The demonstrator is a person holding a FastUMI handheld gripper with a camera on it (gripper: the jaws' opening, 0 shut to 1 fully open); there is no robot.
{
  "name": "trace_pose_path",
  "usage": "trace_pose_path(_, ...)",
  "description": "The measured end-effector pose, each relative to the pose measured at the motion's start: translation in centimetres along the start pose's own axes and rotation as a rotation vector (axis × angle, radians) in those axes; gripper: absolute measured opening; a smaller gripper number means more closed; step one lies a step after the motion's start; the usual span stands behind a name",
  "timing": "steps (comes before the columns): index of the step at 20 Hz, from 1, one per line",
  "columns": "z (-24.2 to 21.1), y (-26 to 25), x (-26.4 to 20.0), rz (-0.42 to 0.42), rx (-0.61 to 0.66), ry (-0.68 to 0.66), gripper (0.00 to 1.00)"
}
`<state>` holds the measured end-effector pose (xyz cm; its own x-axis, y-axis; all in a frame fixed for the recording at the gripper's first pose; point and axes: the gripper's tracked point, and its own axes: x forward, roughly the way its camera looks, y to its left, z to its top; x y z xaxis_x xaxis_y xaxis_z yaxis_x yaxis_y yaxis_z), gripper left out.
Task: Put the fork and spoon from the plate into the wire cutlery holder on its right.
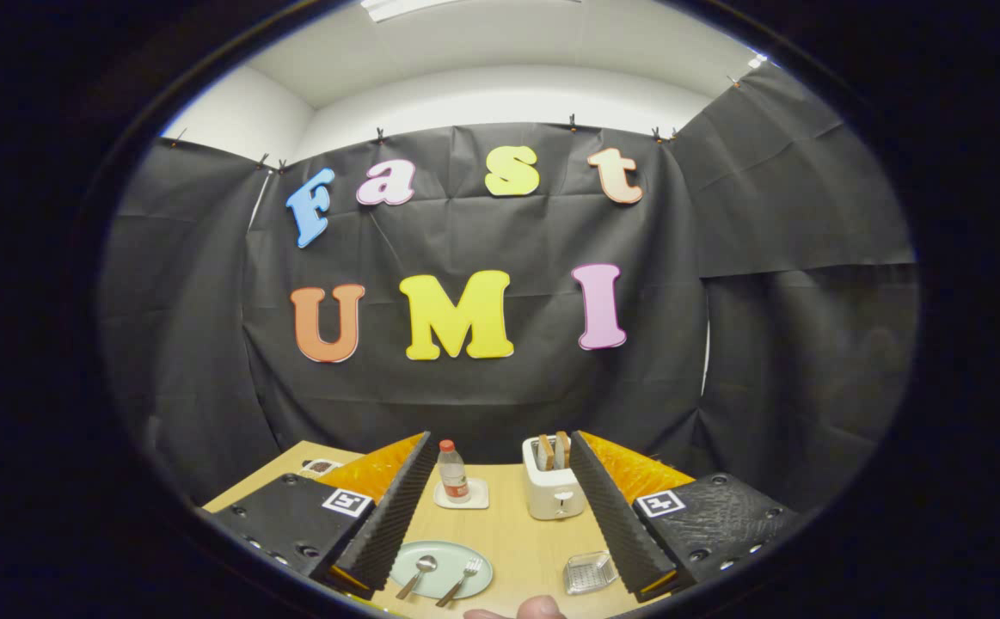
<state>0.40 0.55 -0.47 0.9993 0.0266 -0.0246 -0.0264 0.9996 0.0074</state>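
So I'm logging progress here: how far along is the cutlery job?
Nothing looks done yet. The metal spoon and metal fork both lie on the pale green round plate, and the wire cutlery holder to its right looks empty. Nothing is in hand: the claw is open, its fingers spread above the wooden table. Both pieces are left to move.

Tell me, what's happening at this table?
A person is holding a two-finger gripper over a wooden table, and its fingers are spread open with nothing between them. Just ahead, between the fingers, a plate carries a spoon and a fork. To the plate's right sits the wire cutlery holder, which looks empty, so neither piece has been moved yet. Beyond them stand a bottle on a small dish and a toaster with bread in it.
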Motion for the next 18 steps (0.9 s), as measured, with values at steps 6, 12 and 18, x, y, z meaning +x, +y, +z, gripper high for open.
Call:
trace_pose_path(6, -1.1, 0.1, 0.0, 0.004, 0.001, 0.032, 0.96)
trace_pose_path(12, -2.9, 0.9, 0.2, 0.019, -0.008, 0.073, 0.96)
trace_pose_path(18, -7.2, 3.5, 0.8, 0.050, -0.022, 0.170, 0.96)
